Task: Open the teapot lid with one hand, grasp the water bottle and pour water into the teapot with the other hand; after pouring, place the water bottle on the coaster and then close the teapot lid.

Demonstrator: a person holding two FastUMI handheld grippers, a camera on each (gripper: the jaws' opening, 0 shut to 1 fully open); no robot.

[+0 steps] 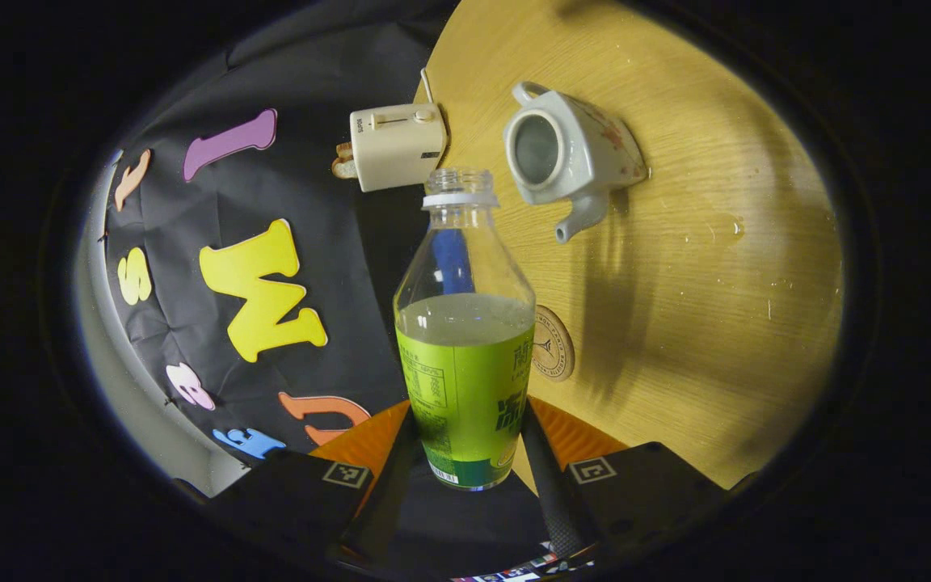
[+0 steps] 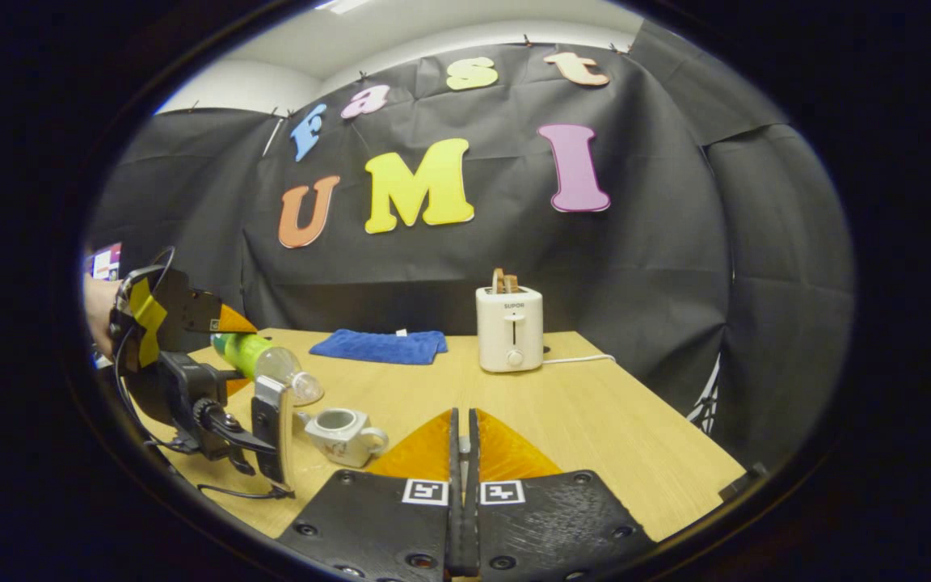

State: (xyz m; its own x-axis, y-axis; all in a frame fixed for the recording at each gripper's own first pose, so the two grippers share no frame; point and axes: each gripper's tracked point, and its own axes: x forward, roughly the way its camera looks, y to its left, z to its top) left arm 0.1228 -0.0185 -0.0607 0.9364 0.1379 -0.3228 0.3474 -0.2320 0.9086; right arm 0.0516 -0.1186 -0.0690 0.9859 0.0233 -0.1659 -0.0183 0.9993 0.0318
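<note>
1. Looking along the left gripper (image 1: 465, 453) in the left gripper view, a toaster (image 1: 395, 145) stands at the table's (image 1: 716, 323) far edge, near the teapot (image 1: 566, 153), with nothing between bottle and teapot.
2. The bottle (image 1: 465, 356) sits between the two fingers (image 1: 385, 493), which are closed on its labelled lower part, one on each side. Its uncapped neck points toward the teapot.
3. The bottle is about half full of liquid. The teapot's mouth is open with no lid on it; what it holds cannot be made out. A round coaster (image 1: 554, 343) lies on the table, partly hidden behind the bottle.
4. In the right gripper view, a blue cloth (image 2: 379, 346) and the toaster (image 2: 510, 327) stand at the table's (image 2: 635, 428) back.
5. The right gripper (image 2: 463, 461) has its fingers closed together; whether anything is pinched between them cannot be told.
6. At left, a hand (image 2: 98, 311) holds the left gripper (image 2: 231, 339), tilting the bottle (image 2: 267, 360) with its neck just above the lidless teapot (image 2: 344, 435).
</note>
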